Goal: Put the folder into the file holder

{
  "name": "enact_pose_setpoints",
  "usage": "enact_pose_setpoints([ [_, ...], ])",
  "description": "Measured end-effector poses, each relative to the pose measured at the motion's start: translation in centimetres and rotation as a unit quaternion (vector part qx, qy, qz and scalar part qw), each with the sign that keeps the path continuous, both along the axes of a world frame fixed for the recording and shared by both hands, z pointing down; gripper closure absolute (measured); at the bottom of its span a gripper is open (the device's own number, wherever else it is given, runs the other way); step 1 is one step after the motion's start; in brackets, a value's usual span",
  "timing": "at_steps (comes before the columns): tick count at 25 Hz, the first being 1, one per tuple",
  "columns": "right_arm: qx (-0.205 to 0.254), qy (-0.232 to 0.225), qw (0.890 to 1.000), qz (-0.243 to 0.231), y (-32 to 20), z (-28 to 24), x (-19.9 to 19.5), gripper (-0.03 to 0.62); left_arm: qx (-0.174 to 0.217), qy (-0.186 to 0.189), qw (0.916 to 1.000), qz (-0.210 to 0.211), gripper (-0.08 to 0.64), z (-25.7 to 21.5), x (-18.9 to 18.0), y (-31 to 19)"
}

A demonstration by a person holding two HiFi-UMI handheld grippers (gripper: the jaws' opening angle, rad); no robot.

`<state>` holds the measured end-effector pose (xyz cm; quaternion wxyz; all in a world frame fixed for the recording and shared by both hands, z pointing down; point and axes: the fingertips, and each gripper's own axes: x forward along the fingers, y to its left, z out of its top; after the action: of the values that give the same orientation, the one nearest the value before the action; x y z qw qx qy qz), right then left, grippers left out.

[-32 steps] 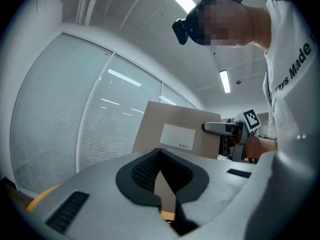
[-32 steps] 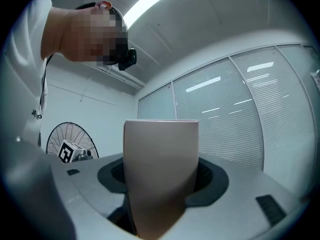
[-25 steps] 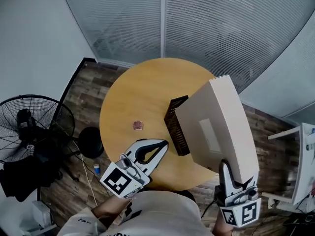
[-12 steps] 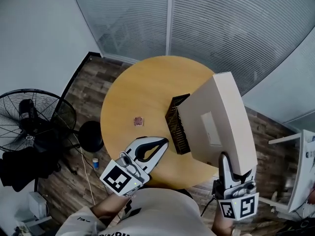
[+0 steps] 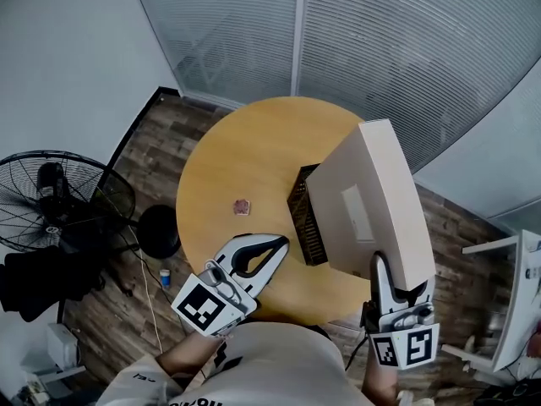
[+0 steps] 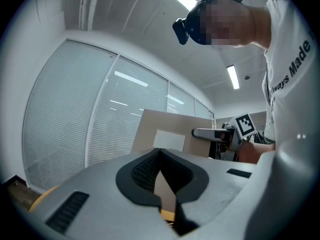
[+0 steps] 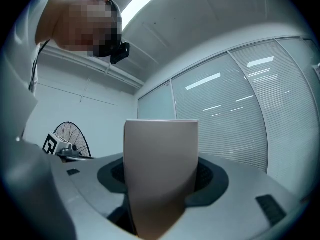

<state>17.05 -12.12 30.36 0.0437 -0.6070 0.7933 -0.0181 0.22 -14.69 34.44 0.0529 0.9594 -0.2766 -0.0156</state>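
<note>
A large beige folder (image 5: pixel 372 201) stands on edge in the air, tilted over the black mesh file holder (image 5: pixel 303 220) on the round wooden table (image 5: pixel 237 155). My right gripper (image 5: pixel 378 265) is shut on the folder's near lower edge. In the right gripper view the folder (image 7: pixel 160 169) fills the gap between the jaws. My left gripper (image 5: pixel 281 244) hovers at the table's near edge, left of the holder, shut and with nothing in it. In the left gripper view the folder (image 6: pixel 170 129) shows beyond the jaw tips. The folder hides the holder's right part.
A small reddish object (image 5: pixel 242 205) lies on the table left of the holder. A black standing fan (image 5: pixel 59 201) and its round base (image 5: pixel 158 231) are on the floor at left. White furniture (image 5: pixel 516 303) stands at right, glass walls with blinds behind.
The right gripper with the folder has shifted slightly left and lower, closer over the holder. The left gripper has stayed where it was.
</note>
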Motion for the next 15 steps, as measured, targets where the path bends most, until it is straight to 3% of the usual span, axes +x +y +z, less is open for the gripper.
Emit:
enact_pose_setpoints([
  [15,-0.018,0.004,1.0,0.001,-1.8,3.6,-1.0,0.301,-0.002,0.006,0.9997,-0.023,0.537,-0.1,-1.3,0.7],
])
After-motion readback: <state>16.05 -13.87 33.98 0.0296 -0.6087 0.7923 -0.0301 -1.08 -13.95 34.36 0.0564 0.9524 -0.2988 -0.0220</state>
